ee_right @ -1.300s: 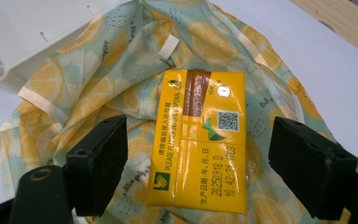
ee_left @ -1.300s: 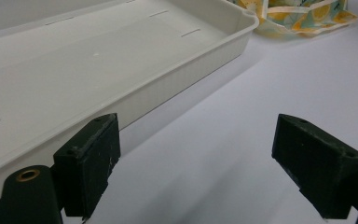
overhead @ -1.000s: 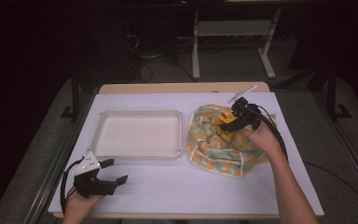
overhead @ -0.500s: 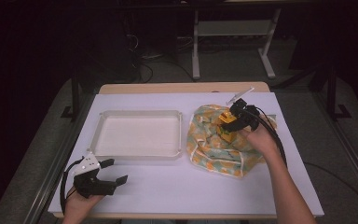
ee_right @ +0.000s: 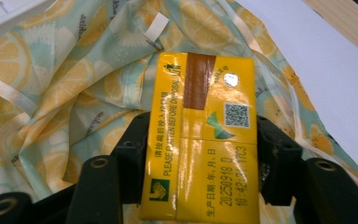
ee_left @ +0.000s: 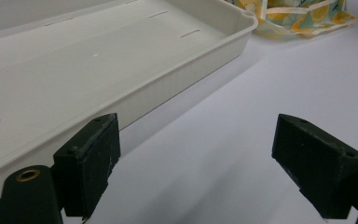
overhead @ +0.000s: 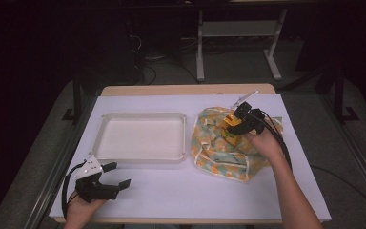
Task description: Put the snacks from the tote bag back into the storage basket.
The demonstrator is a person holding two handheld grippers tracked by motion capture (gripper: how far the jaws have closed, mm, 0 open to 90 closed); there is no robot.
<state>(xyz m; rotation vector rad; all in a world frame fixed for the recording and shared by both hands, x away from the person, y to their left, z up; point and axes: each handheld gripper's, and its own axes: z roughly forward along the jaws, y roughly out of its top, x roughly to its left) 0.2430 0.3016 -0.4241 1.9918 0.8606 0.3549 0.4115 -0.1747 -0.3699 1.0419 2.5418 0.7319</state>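
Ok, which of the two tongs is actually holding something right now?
The right tongs, over the lemon-print bag, are clamped on a yellow packet. The left tongs sit open near the white tray with nothing between them.

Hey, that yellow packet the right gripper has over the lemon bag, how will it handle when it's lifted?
The yellow packet is probably light and a bit squashy: it looks like a soft film pack. Its glossy wrap shows glare, so it may slip between the right gripper's jaws. The lemon-print bag beneath lies crumpled, so it likely gives no firm support.
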